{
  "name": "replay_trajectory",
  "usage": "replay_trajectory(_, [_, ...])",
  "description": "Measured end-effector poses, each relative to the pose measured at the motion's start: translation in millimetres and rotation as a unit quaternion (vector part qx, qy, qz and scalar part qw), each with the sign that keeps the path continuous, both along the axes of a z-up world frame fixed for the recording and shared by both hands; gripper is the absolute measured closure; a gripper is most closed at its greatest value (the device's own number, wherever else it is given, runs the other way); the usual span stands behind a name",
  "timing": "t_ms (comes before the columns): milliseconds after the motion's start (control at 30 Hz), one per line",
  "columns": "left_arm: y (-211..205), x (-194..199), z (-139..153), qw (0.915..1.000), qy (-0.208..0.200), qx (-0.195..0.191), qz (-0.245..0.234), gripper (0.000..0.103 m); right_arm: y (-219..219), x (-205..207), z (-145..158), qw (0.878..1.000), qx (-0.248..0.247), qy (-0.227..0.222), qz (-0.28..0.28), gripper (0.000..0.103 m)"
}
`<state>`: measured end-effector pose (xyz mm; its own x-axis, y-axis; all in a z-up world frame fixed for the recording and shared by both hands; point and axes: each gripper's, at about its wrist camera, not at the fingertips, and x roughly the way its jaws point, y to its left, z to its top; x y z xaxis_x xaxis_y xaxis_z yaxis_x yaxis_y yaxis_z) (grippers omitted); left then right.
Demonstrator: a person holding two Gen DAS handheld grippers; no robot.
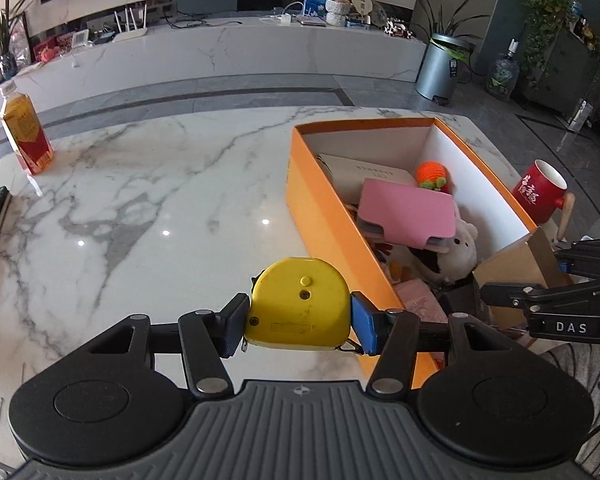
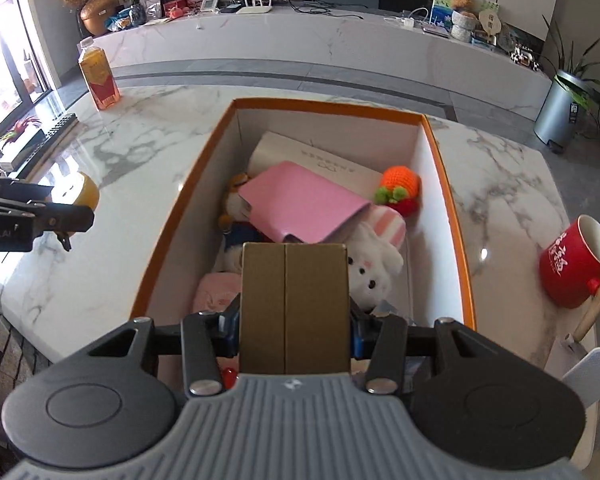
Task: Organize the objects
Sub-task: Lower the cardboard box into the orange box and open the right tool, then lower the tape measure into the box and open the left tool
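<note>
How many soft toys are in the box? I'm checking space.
3 visible: a white bunny near the middle, an orange knitted toy by the right wall, a duck-like toy left, under the pink case. Others may be hidden.

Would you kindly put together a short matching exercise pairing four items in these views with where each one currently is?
Column A
1. yellow tape measure
2. brown cardboard box
3. pink flat pouch
4. red ceramic mug

Column B
a. lying inside the orange storage box
b. clamped in the right gripper
c. standing on the marble table, outside the orange box
d. clamped in the left gripper

Pairs: 1-d, 2-b, 3-a, 4-c
</note>
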<state>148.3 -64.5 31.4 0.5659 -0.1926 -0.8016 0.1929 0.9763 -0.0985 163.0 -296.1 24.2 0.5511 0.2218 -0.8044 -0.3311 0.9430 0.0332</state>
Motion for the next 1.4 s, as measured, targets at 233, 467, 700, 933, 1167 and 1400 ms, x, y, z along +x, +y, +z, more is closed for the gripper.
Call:
replay_trajectory(233, [-3, -4, -6, 0.9997, 0.012, 0.018, 0.008, 0.040, 13, 9, -22, 0.999, 0.016, 0.034, 0.036, 0.053])
replay_trajectory(467, [1, -3, -3, 0.9993, 0.017, 0.027, 0.020, 0.040, 36, 8, -38, 0.992, 0.030, 0.075, 0.096, 0.054])
replay_trajectory(700, [-8, -4, 5, 0.9996, 0.004, 0.026, 0.014, 0.040, 16, 7, -26, 0.993, 0.063, 0.071, 0.069, 0.038])
replay_trajectory(933, [-27, -3, 9, 0.9996, -0.001, 0.026, -0.013, 0.040, -5, -11, -9, 0.994, 0.052, 0.060, 0.071, 0.038])
replay_trajectory(1167, [-50, 3, 18, 0.9986, -0.024, 0.001, -0.047, 0.040, -23, -18, -8, 0.996, 0.047, 0.059, 0.056, 0.038])
replay_trajectory(1400, [-79, 21, 12, 0.9953, -0.010, -0.044, -0.086, 0.040, -31, -20, -6, 0.996, 0.048, 0.054, 0.059, 0.038])
